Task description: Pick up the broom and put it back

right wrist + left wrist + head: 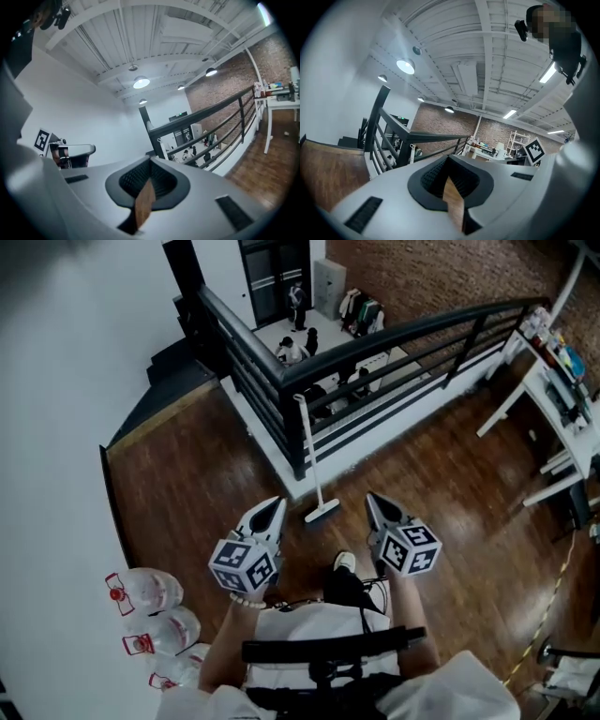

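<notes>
Leaning on the black railing (422, 332), the broom (311, 457) is a skinny white pole with a flat white head sitting on the wood floor (202, 488). Left gripper (277, 503) and right gripper (373, 499) are both pinched together on nothing, near it, not touching.

You are holding two grippers, the left gripper (275, 505) and the right gripper (373, 501). You are facing one broom (322, 512) and one black railing (375, 338), and you are standing beside three clear water jugs (150, 590).
</notes>
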